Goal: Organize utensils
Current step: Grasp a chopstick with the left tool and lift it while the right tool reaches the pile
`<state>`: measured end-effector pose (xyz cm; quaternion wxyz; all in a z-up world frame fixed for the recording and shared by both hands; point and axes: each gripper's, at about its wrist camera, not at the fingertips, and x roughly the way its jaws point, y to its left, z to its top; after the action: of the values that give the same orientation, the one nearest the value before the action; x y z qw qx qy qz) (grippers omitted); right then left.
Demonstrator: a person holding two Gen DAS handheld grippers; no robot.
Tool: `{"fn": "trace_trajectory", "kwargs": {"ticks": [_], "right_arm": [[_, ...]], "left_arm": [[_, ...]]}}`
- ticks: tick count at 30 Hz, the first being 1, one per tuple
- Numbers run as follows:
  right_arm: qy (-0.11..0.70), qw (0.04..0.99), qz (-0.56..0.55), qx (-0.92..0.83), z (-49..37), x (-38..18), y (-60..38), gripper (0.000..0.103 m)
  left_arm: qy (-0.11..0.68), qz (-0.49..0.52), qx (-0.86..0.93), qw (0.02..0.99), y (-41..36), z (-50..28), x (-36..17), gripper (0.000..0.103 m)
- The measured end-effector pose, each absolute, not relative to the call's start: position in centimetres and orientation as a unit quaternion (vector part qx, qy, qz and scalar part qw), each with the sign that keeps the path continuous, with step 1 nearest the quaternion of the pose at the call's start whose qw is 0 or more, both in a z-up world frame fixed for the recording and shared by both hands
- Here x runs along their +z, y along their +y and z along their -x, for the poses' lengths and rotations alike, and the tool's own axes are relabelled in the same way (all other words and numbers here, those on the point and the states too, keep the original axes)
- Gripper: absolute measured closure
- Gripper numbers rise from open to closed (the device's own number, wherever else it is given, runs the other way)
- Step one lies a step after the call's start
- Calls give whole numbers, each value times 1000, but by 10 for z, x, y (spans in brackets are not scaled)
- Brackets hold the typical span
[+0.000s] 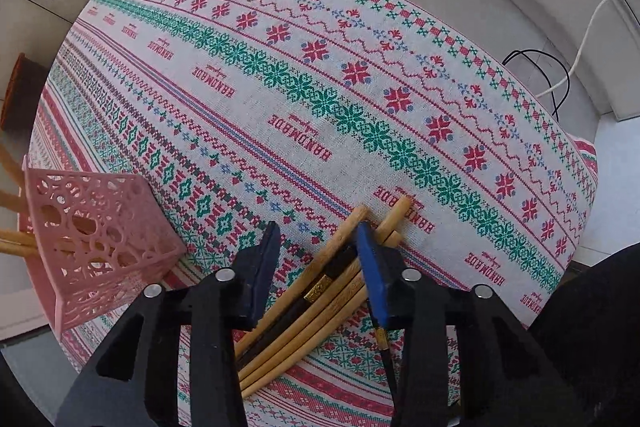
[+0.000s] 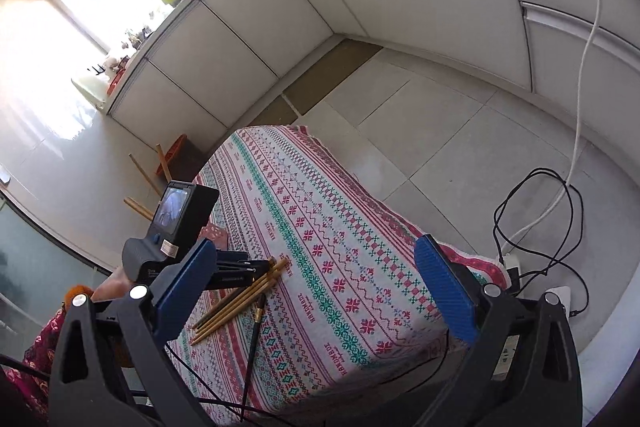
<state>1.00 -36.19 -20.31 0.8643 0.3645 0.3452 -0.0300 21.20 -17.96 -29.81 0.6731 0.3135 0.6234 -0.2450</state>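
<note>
"HANDMADE" repeats across tablecloth (image 1: 280, 99); left gripper (image 1: 318, 269) straddles chopsticks (image 1: 320, 291), grip unclear; right gripper (image 2: 320, 291) gapes empty.

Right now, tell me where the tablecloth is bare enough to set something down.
Free: the wide stretch of tablecloth beyond the chopsticks, out to its far edge. Crowded: the near edge, where the left gripper straddles the chopsticks, with the pink basket at the corner beside it.

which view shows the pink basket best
The left wrist view: the pink basket sits large at the left, its cut-out walls clear, wooden sticks poking from it. In the right wrist view only a pink sliver shows behind the left gripper.
</note>
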Motion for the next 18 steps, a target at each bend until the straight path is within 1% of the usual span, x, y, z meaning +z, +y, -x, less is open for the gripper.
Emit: {"fn": "trace_trajectory", "kwargs": {"ticks": [1,2,4,9,15,18], "right_arm": [[346,862,-369,-30,-11,-204,-363,7],[347,861,-371,-30,-11,-205,-363,7],[347,861,-371,-32,-11,-205,-363,7],[350,862,-364,-33,-13,-205,-359,7],[353,863,-358,-36,-15,-204,-358,7],[356,863,-356,-38,-16,-205,-358,7]], "left_arm": [[627,-313,-246,669,-179,-213,-300,75],[629,-315,-246,666,-179,-217,-304,76],[630,-311,-251,666,-176,-219,-306,76],[650,-254,-253,670,-163,-234,-305,75],[650,-239,-248,678,-155,-249,-299,74],[645,-248,-247,679,-157,-252,-296,83]]}}
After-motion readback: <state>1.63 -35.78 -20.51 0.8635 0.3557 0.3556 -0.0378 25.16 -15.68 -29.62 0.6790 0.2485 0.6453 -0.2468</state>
